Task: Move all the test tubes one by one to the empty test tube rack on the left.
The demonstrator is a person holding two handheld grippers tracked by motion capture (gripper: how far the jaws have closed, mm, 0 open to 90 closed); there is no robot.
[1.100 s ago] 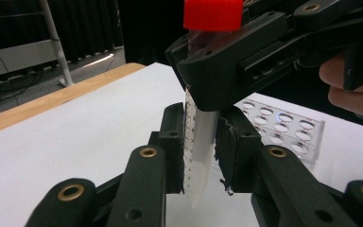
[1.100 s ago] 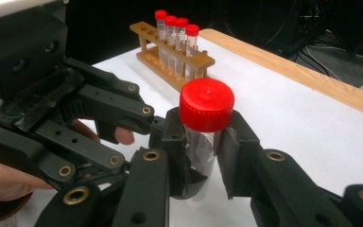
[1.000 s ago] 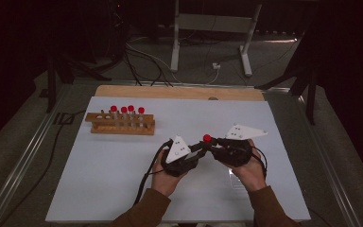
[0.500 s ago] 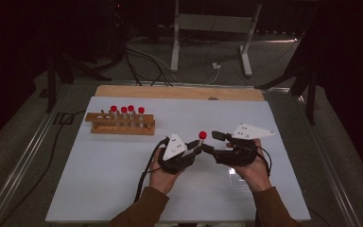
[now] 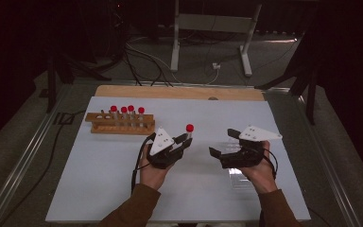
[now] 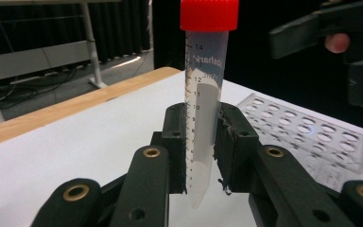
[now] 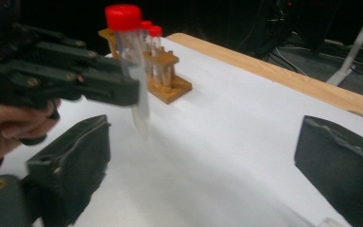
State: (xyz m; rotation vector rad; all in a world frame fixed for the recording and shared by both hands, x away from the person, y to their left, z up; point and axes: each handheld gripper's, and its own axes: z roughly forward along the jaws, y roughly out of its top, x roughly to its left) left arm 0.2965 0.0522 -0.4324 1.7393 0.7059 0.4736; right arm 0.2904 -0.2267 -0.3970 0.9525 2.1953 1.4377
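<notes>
A clear graduated tube (image 6: 204, 94) with a red cap (image 5: 189, 127) stands upright in my left gripper (image 5: 185, 140), whose pads are shut on its lower half. The tube hangs just above the white mat (image 5: 99, 179). My right gripper (image 5: 222, 142) is a short way to its right; its jaws have just been opening and stand wide with nothing between them. In the right gripper view the held tube (image 7: 132, 71) and the left gripper (image 7: 75, 80) appear ahead and to the left of my right gripper (image 7: 203, 161).
A wooden rack (image 5: 120, 126) with several red-capped tubes stands at the mat's back left. A clear plastic rack (image 5: 241, 177) lies flat under the right hand, also seen as a clear rack (image 6: 307, 127) beyond the left jaws. A wooden strip (image 5: 179, 92) edges the far side.
The right gripper's jaws have opened and let go of the tube. The left gripper has drawn away to the left with the tube, so the two hands now stand apart.
</notes>
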